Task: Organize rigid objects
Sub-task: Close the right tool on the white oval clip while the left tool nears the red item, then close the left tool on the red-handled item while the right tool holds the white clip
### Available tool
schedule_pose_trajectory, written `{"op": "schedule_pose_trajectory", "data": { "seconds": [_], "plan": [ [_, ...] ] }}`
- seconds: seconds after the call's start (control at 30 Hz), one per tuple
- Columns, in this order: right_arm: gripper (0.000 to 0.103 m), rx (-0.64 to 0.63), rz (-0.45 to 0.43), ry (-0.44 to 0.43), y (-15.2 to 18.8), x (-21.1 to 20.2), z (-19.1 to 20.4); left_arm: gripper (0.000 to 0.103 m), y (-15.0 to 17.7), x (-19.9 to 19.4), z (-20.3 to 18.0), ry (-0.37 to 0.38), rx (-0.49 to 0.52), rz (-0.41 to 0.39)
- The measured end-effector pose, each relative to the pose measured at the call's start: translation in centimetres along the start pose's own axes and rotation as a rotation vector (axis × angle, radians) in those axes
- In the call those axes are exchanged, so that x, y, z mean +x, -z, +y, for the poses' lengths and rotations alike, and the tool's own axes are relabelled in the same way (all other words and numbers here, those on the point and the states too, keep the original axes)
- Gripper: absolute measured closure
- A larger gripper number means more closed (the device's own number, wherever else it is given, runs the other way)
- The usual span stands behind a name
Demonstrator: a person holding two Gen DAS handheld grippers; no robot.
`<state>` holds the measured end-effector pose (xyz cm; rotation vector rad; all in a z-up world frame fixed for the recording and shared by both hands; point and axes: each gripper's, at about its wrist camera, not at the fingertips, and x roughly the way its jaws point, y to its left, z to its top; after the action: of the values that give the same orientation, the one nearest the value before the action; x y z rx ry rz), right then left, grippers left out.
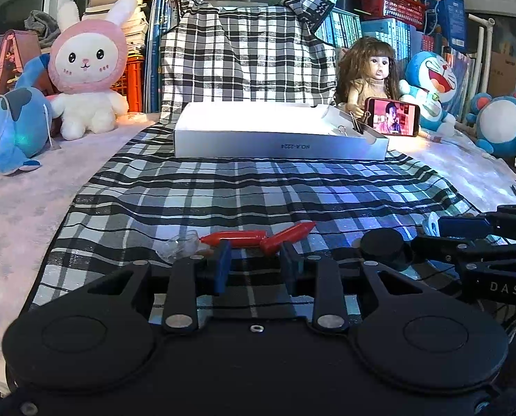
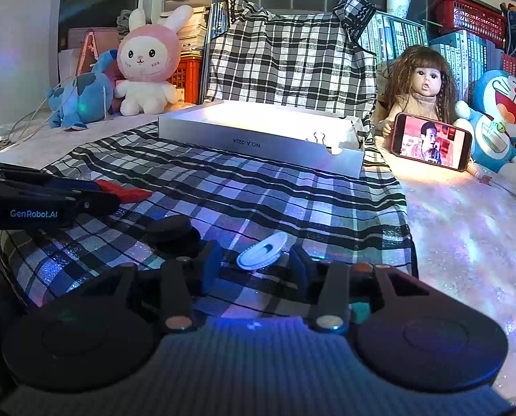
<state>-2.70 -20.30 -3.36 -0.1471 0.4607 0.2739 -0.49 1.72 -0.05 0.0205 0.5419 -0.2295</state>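
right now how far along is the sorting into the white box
Early. Done: only binder clips lie in the white box. In hand: the right gripper straddles a white ridged piece, pads not yet touching; the left gripper is at the red sausage-shaped pieces, grip unclear. Left: those, the black round cap and the clear plastic piece, all on the checked cloth.

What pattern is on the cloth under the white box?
Black, white and grey plaid on the cloth beneath the box; clearest in the left wrist view.
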Motion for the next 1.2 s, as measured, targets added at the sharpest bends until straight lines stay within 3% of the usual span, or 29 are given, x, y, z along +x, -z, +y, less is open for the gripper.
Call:
{"op": "schedule_pose_trajectory", "data": {
  "seconds": [0.2, 0.57, 0.9, 1.07, 1.2],
  "plan": [
    [0.057, 0.019, 0.005, -0.032, -0.1, 0.0, 0.2, 0.064, 0.1, -0.1, 0.5, -0.039, -0.011, -0.004],
    [0.057, 0.02, -0.002, -0.117, -0.1, -0.5, 0.9, 0.063, 0.0, -0.3, 0.5, -0.05, -0.03, -0.009],
    [0.051, 0.024, 0.005, -0.055, 0.0, -0.7, 0.4, 0.063, 0.3, -0.4, -1.6, 0.036, -0.008, -0.007],
    [0.048, 0.028, 0.015, -0.013, 0.1, -0.9, -0.2, 0.063, 0.0, 0.1, -1.7, 0.033, -0.025, -0.013],
    [0.048, 0.021, 0.017, 0.01, 0.2, -1.1, -0.4, 0.056, -0.1, 0.5, -1.7, 0.024, -0.031, -0.021]
  ]
}}
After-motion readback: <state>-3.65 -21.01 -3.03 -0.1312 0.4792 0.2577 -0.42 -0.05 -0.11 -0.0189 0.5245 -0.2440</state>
